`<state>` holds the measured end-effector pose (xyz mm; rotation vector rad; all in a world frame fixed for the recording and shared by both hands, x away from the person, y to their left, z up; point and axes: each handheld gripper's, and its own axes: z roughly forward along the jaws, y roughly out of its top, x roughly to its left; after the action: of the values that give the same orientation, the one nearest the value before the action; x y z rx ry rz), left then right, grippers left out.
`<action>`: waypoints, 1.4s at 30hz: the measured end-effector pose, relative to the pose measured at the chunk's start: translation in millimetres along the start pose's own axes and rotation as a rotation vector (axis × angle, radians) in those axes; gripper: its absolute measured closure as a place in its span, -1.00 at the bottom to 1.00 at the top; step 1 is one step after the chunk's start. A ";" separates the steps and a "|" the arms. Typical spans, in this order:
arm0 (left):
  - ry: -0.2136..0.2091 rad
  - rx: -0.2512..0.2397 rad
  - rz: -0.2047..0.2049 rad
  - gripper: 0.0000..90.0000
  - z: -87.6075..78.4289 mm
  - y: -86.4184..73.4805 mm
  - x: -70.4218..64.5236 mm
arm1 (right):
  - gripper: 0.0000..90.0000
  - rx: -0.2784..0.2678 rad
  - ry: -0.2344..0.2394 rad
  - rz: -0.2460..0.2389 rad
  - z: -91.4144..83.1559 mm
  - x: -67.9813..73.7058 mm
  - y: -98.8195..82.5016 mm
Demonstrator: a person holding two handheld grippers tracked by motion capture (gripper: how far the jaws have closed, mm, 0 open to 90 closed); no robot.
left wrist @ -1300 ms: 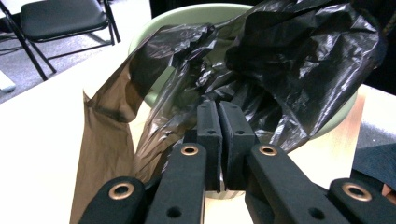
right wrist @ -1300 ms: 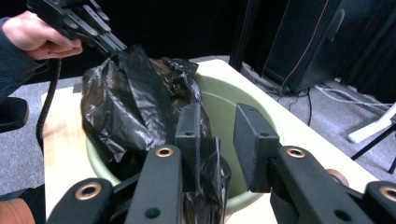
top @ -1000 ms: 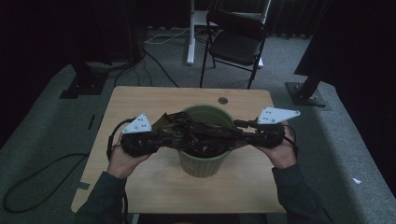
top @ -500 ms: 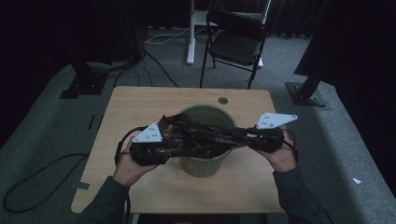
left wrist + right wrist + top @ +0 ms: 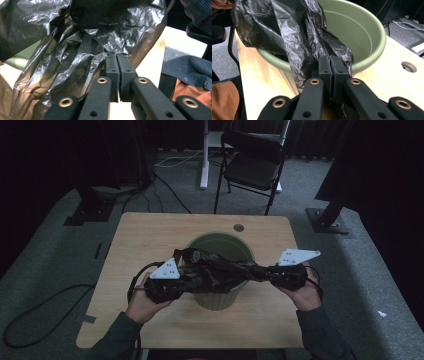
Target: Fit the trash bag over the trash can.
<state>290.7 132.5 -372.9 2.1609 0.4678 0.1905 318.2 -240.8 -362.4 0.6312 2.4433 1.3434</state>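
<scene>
Wooden table [image 5: 150, 235], light top, round cable hole [image 5: 238, 227] near its far edge. Grey carpet floor [image 5: 55, 255] all round. Black folding chair [image 5: 252, 167] beyond the table, beside a white stand leg [image 5: 204, 155]. Black cables [image 5: 165, 185] on the floor at far left; another cable [image 5: 45, 302] loops at near left. Black stand base [image 5: 327, 220] at right. Dark curtains [image 5: 380, 165] behind. Light dim.

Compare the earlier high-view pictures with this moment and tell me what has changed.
Both grippers have sunk slightly toward the table, stretching the black bag across the green bin. The jaws of the left gripper and the right gripper have just been closing and now pinch the bag's plastic. The bin, table and chair stayed put.
</scene>
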 end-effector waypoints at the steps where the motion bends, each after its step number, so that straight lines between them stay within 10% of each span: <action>1: -0.003 0.000 0.000 0.99 0.5 -0.3 -0.4 | 0.97 0.002 -0.001 0.002 -0.2 -0.4 -1.2; 14: -0.013 0.050 0.006 0.99 10.9 -9.0 -4.1 | 0.98 0.035 0.001 0.030 1.9 -2.2 -19.5; 31: 0.118 -0.094 -0.008 0.50 -32.9 13.3 7.6 | 0.98 0.004 -0.014 0.022 -1.6 -1.6 -13.4; 38: 0.247 -0.012 -0.057 0.07 -11.1 25.4 25.7 | 0.98 -0.012 -0.011 0.012 -0.8 0.2 -9.0; 42: 0.256 0.024 -0.067 0.30 0.3 22.8 28.5 | 0.98 -0.019 -0.010 0.008 -2.0 0.4 -8.1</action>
<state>322.9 131.4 -355.7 2.1505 0.6900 0.4286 315.0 -245.8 -368.3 0.6417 2.4199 1.3612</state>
